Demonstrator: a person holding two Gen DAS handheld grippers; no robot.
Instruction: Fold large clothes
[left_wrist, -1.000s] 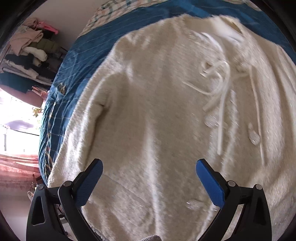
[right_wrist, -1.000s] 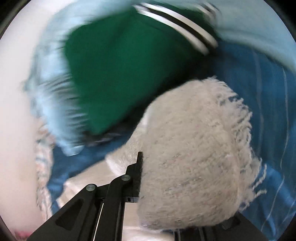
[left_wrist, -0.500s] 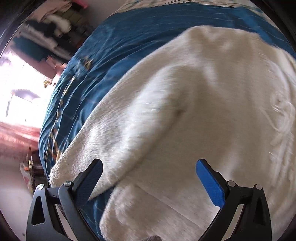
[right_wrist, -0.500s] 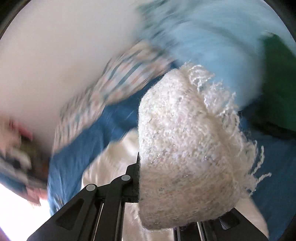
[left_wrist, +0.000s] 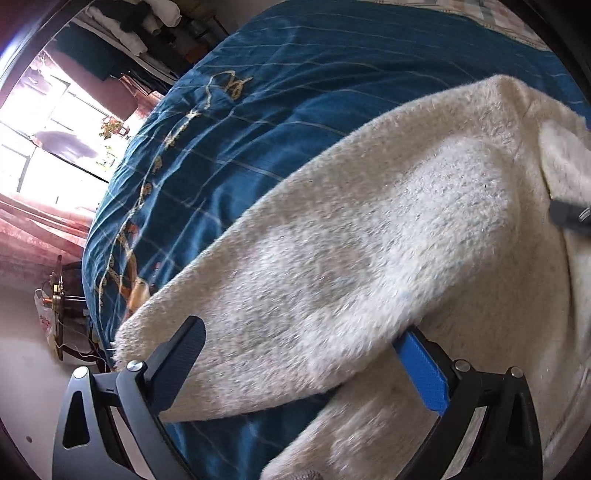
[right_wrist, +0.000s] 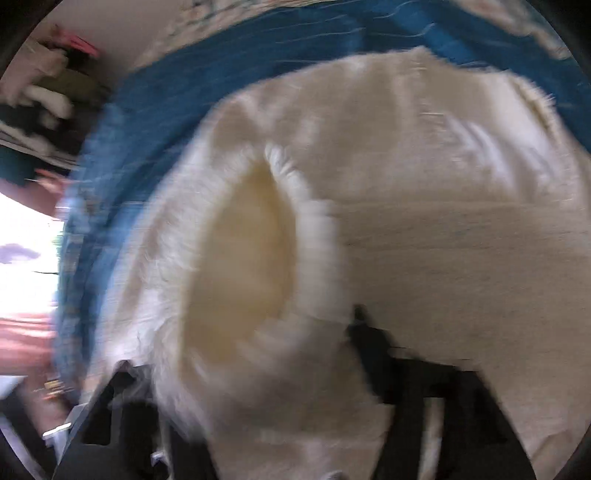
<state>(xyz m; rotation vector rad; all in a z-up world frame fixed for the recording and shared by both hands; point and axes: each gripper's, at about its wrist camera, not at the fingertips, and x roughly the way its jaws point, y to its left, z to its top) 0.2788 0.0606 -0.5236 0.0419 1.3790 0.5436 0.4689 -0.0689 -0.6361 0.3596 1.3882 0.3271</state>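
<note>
A fluffy cream sweater (left_wrist: 369, 240) lies on a blue bedspread (left_wrist: 258, 92). Its sleeve (left_wrist: 280, 332) reaches toward the bed's edge and lies between the wide-open fingers of my left gripper (left_wrist: 303, 365), which holds nothing. In the blurred right wrist view the sweater (right_wrist: 424, 184) fills the frame, and my right gripper (right_wrist: 280, 369) is shut on a fold of the cream sweater's cuff (right_wrist: 258, 280), which hides its fingertips. The right gripper's dark body shows at the right edge of the left wrist view (left_wrist: 569, 216).
The bed's edge (left_wrist: 96, 295) drops to the floor at the left, with a small stand and a bag (left_wrist: 55, 306) beside it. A bright window (left_wrist: 44, 129) and stacked clothes (left_wrist: 147, 22) are beyond. A checked pillow (left_wrist: 498, 18) lies at the bed's far end.
My left gripper has moved along the sweater to the sleeve end, which now lies between its fingers. My right gripper has swung the held cuff across over the sweater's body.
</note>
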